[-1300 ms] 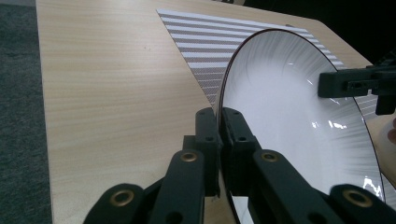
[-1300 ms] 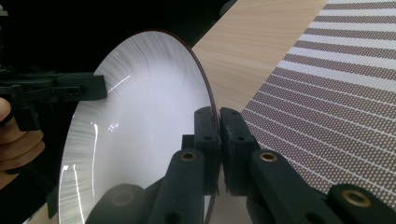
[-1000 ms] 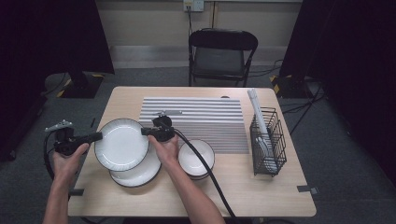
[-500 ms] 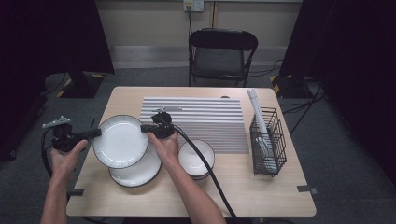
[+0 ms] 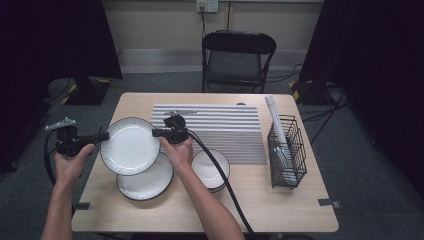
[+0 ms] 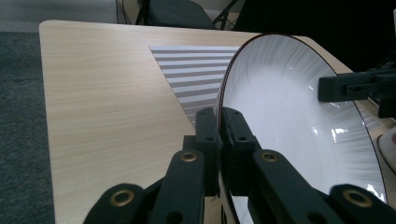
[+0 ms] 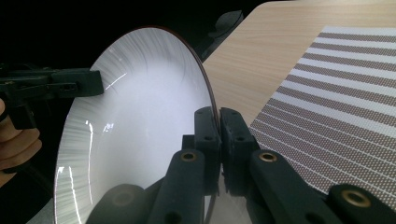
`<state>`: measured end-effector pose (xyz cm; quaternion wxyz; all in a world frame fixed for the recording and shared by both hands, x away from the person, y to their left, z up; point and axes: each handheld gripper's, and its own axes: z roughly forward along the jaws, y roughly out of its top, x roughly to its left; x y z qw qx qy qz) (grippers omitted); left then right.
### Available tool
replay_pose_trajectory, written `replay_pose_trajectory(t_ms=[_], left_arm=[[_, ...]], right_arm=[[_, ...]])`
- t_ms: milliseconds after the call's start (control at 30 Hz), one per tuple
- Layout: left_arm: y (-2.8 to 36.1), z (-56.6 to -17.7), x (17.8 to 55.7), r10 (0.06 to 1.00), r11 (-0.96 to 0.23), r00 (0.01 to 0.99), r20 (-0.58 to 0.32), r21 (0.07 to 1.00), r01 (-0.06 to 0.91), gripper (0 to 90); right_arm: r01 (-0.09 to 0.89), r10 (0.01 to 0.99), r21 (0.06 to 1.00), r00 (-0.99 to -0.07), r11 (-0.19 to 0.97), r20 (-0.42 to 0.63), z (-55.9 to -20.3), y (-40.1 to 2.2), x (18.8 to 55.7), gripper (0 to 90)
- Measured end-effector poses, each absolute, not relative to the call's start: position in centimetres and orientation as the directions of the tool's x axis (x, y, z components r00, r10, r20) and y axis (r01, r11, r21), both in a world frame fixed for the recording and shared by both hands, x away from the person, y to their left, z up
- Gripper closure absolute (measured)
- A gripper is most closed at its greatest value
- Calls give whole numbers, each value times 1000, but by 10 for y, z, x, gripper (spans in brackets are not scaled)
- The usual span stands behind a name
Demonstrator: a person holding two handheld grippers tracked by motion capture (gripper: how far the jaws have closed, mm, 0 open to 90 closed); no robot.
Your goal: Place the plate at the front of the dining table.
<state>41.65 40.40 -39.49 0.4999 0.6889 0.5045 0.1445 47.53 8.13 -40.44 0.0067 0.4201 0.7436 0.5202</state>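
Dark curtains and a black folding chair [image 5: 238, 57] stand behind the pale wood-grain counter [image 5: 210, 205], which carries a ribbed, striped mat [image 5: 220, 132] toward 12 o'clock. Both tongs are pressed together on one thing — the left tongs [image 5: 103, 136] pinch the 9 o'clock rim of a round white plate [image 5: 130, 146] with a thin dark edge, and the right tongs [image 5: 156, 133] pinch its 3 o'clock rim. In the left gripper view the left tongs [image 6: 219, 122] clamp the rim between their black pads; the right gripper view shows the right tongs [image 7: 218, 122] doing the same. Glossy and finely streaked toward its rim, the plate is held above the counter at about 9 o'clock. Two plates in all: a second plate [image 5: 146, 181] lies flat beneath it. One white bowl [image 5: 211, 168] sits at 6 o'clock, and one black wire rack [image 5: 287, 150] at 3 o'clock — holding white pieces too small to tell.
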Motion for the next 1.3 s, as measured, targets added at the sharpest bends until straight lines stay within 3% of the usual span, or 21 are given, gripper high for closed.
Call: replay_pose_trajectory(t_ms=[433,1300], left_arm=[[398,-378,422,832,21,464,-306,852,523,864],[347,-365,446,796,28,512,-323,864,503,864]], right_arm=[[603,636,790,-653,109,411,-380,74,480,865],[576,675,806,-650,139,348,-349,23,491,864]])
